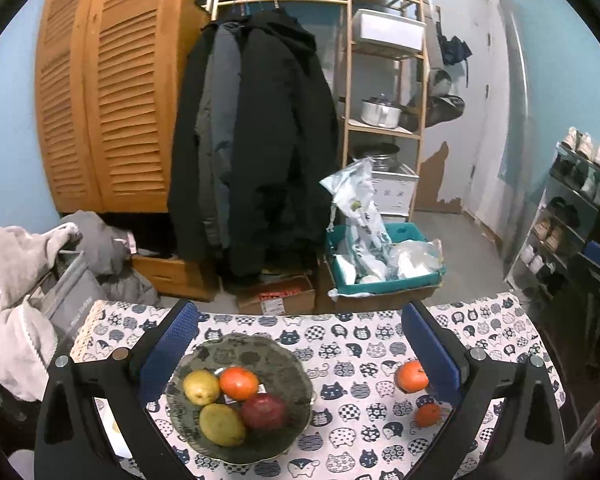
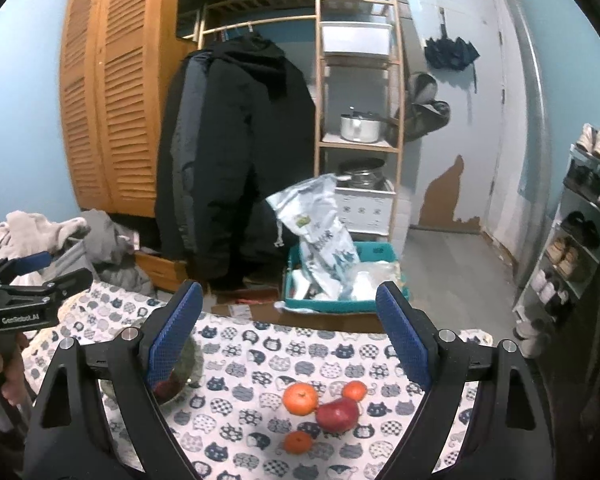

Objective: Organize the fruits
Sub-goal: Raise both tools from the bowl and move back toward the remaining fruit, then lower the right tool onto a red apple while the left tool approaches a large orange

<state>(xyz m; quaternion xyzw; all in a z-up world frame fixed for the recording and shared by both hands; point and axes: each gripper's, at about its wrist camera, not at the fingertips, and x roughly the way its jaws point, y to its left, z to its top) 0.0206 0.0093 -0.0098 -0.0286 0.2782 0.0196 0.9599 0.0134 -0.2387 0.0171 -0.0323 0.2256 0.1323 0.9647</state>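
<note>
A dark, translucent scalloped glass bowl (image 1: 240, 396) sits toward the left side of the desk (image 1: 356, 344), which is covered by a white cloth printed with navy cat faces. In it lie four fruits touching one another: a yellow pear (image 1: 200, 387), an orange tangerine with a small sticker (image 1: 239, 383), a dark red apple (image 1: 264, 411) and a yellow-green mango-shaped fruit (image 1: 221, 424).

Toward the right side of the desk, well apart from the bowl, four loose fruits rest on the cloth: a larger orange tangerine (image 2: 300, 399), a red pear-shaped fruit (image 2: 337, 413) touching it, a small orange mandarin (image 2: 355, 390) just behind the red one, and another small mandarin (image 2: 297, 441) nearer the front edge.

The left gripper (image 1: 298, 350) hangs over the bowl with its blue-padded jaws spread wide and nothing between them. The right gripper (image 2: 290, 334) faces the loose fruits, jaws likewise released and empty.

In my judgement, the loose fruits are light, firm and round, so they will roll if nudged from one side. The citrus skins give slightly and grip well against the textured pads; the red fruit looks smoother and waxier, and bruises under a hard squeeze. Each is best taken across its widest middle, pads on opposite sides. The red fruit and the big tangerine touch, so an outer mandarin seems the easier first pick. The bowl is likely fragile, so fruit should be set in, not dropped.
</note>
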